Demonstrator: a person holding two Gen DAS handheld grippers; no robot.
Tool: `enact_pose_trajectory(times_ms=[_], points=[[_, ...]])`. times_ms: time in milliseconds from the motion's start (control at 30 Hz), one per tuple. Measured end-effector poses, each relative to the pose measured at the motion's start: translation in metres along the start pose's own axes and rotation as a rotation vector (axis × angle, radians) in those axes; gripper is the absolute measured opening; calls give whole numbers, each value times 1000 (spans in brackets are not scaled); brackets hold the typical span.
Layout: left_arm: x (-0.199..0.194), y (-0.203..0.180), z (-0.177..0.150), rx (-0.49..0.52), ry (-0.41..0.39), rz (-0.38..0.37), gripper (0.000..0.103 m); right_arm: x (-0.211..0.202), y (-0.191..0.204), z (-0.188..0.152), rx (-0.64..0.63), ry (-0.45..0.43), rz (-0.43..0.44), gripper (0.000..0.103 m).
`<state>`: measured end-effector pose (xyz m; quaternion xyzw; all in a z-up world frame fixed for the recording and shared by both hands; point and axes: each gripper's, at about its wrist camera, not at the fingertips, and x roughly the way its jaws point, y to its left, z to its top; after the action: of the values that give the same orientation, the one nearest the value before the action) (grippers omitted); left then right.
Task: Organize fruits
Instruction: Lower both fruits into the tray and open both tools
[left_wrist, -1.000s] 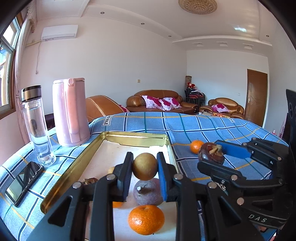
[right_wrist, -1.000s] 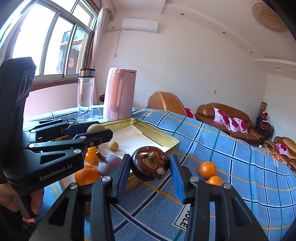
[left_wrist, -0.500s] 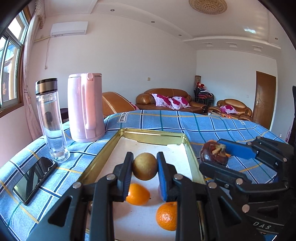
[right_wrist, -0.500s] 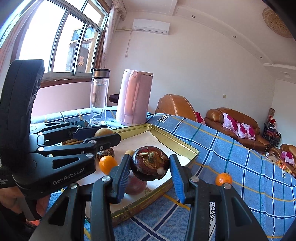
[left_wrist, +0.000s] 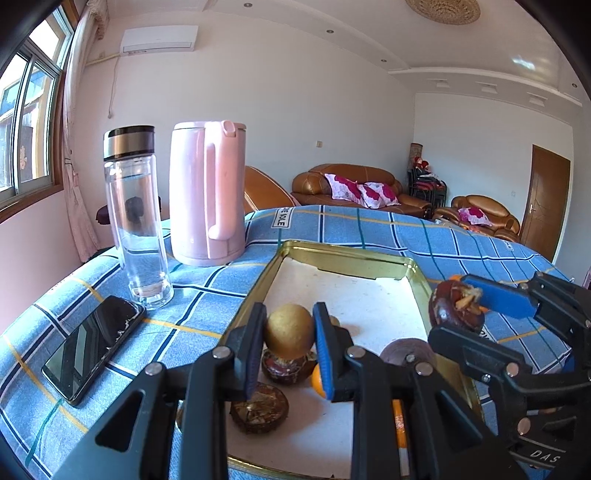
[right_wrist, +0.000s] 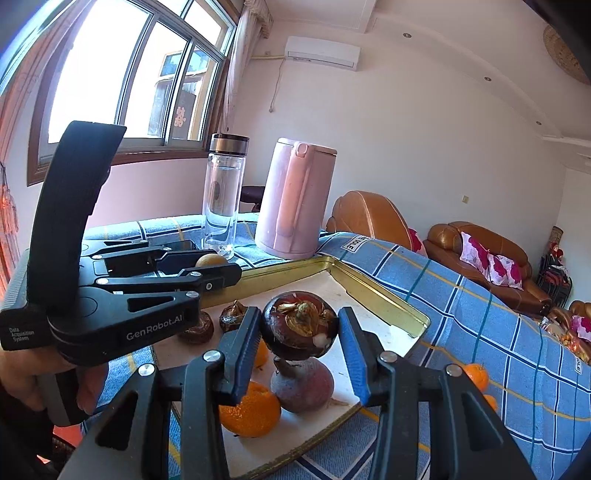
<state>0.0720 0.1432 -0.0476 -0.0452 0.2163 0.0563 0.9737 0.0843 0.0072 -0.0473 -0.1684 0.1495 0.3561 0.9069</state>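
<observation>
My left gripper (left_wrist: 289, 332) is shut on a round tan fruit (left_wrist: 289, 331) and holds it above the near left part of the gold-rimmed tray (left_wrist: 343, 254). My right gripper (right_wrist: 300, 334) is shut on a dark mangosteen (right_wrist: 300, 330) and holds it above the tray (right_wrist: 384, 295). Below lie dark mangosteens (left_wrist: 258, 408), oranges (right_wrist: 249, 410) and a purplish round fruit (right_wrist: 303, 384). The right gripper with its mangosteen also shows in the left wrist view (left_wrist: 456, 308). The left gripper shows at left in the right wrist view (right_wrist: 207, 264).
A glass bottle (left_wrist: 135, 218) and a pink kettle (left_wrist: 207, 195) stand behind the tray on the left. A black phone (left_wrist: 94, 345) lies on the blue checked cloth (left_wrist: 369, 229). Two oranges (right_wrist: 476, 376) lie on the cloth right of the tray.
Both grippers have moved left over the tray while keeping their fruits. The bottle, kettle and phone now look nearer, and more mangosteens show below.
</observation>
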Motion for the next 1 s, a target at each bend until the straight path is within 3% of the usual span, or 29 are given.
enact_pose_trajectory(times_ms=[1000], points=[[21, 13, -12, 29, 122, 33, 27, 37, 30, -7, -55, 138, 95, 45]])
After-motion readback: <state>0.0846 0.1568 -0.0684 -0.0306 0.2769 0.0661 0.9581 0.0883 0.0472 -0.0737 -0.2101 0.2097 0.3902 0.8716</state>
